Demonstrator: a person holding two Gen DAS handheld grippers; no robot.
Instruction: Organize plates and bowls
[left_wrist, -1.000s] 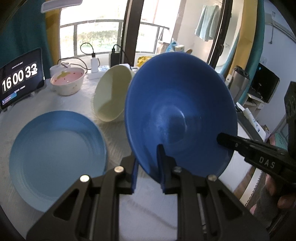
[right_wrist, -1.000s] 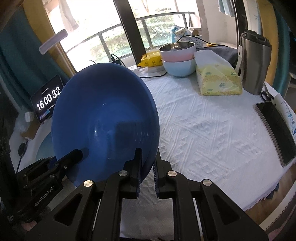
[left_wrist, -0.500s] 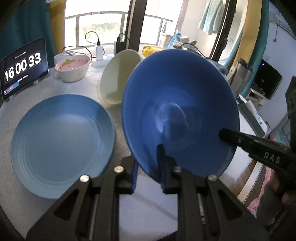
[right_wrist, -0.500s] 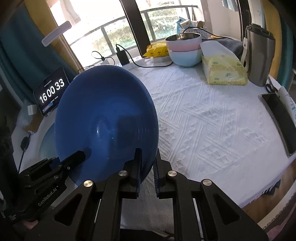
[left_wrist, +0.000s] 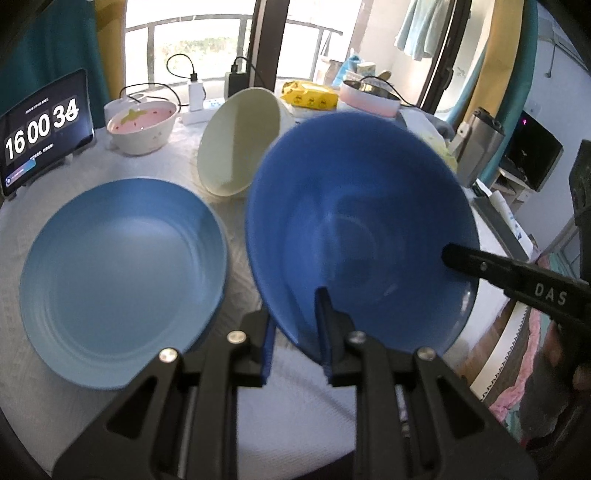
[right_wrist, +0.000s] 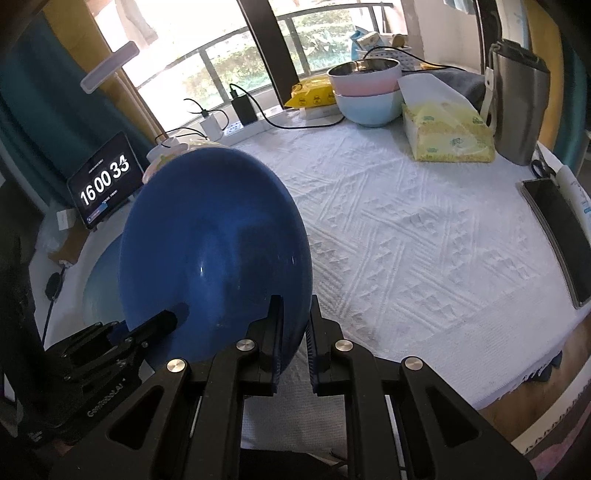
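A dark blue bowl (left_wrist: 362, 229) hangs tilted above the white tablecloth, held at its rim from two sides. My left gripper (left_wrist: 295, 328) has the near rim between its fingers, one inside and one outside; its jaws are opening, with the pads still against the wall. My right gripper (right_wrist: 295, 325) is shut on the rim of the same bowl (right_wrist: 214, 251), and its finger (left_wrist: 480, 262) shows at the right in the left wrist view. A light blue plate (left_wrist: 118, 280) lies flat to the bowl's left. A cream bowl (left_wrist: 236, 144) lies on its side behind it.
A white bowl with a pink inside (left_wrist: 142, 125) and a tablet clock (left_wrist: 40, 125) stand at the back left. Stacked pink and pale blue bowls (right_wrist: 365, 88), a tissue pack (right_wrist: 443, 133), a steel flask (right_wrist: 517, 99) and a phone (right_wrist: 557, 236) sit at the right. Cables and a power strip (right_wrist: 240, 129) line the window.
Both grippers tipped downward a little, so more of the table shows and the bowl sits lower in view beside the plate. The left fingers stand slightly wider apart than before.
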